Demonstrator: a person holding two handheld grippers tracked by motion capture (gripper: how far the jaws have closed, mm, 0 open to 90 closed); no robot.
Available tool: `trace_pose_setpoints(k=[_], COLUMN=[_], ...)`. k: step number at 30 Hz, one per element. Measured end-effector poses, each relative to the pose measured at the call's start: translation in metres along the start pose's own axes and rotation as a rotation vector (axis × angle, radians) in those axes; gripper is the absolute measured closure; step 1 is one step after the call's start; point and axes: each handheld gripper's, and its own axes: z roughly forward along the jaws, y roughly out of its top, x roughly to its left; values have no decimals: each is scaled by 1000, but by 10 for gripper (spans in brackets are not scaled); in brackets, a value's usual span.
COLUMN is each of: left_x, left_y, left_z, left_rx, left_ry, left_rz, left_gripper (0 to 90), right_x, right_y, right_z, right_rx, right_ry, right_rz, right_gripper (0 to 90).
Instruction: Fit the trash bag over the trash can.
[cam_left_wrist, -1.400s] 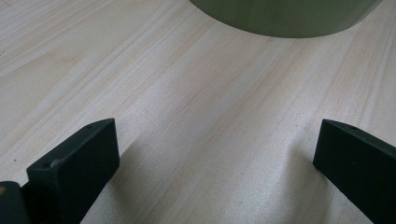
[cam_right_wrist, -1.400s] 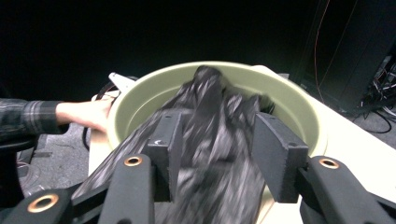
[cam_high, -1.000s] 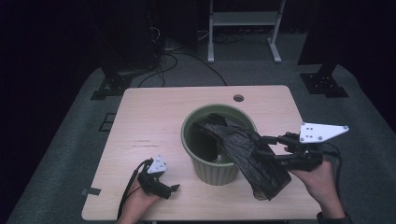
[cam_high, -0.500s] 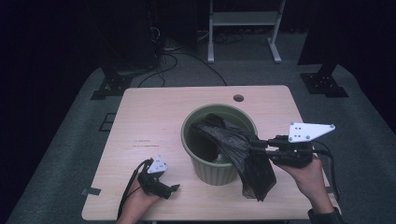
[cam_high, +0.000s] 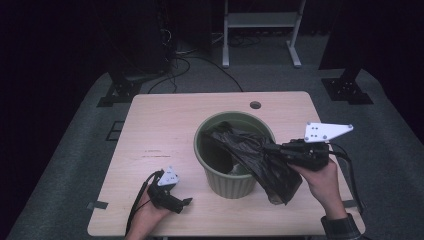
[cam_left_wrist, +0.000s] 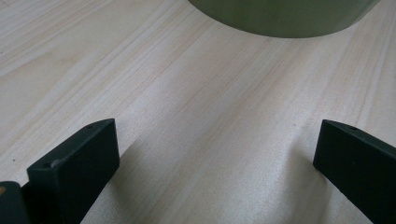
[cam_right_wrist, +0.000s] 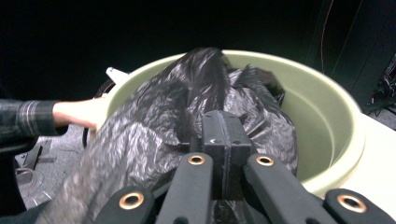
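Right gripper clamped on crinkled black plastic bag, its jaws just closed; bag half inside pale green round plastic bin mid-table, rim unlined; left gripper gapes empty, front edge.

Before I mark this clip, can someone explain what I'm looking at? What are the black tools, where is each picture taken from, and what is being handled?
A person works at a wooden table, holding a hand-operated tool with two black jaws in each hand. The high view looks down from above the person's side. The other two pictures come from cameras riding on the tools, looking along their jaws.

On the table stands a green bin with a black plastic bag partly inside it and partly draped over its rim.

The right gripper has just closed its jaws on a fold of the bag at the rim. The left gripper rests low over bare table near the bin's base, its jaws wide apart with nothing between them.
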Motion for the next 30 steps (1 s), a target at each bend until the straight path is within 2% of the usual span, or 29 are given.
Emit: trace_pose_setpoints(k=[1,5,10,14,16,19,22,24,27,30], left_x=[1,3,2,1,0,-3,-7,-10,-11,-10], left_y=[0,3,16,30,41,57,77,93,112,132], left_z=[-1,-11,-39,-59,-71,-88,-104,-114,-120,-118], left_rx=[-3,-25,-106,-167,-206,-231,-252,-290,-334,-353], left_ry=[-10,0,-7,-14,-17,-22,-25,-41,-75,-117], left_rz=[-8,-7,5,28,44,77,119,141,165,189], left_gripper=[0,0,0,0,0,0,0,0,29,78], right_x=[-2,-9,-19,-24,-25,-24,-23,-23,-24,-24], right_y=[2,15,25,29,31,37,41,42,42,41], right_z=[1,12,32,48,53,57,61,62,64,66], right_rx=[0,20,65,125,151,177,193,195,198,205], right_ry=[0,0,8,16,20,28,36,38,39,41], right_rz=[3,-2,-2,0,-9,-16,-21,-27,-22,-21], right_gripper=[900,900,900,900,900,900,900,900,900,900])
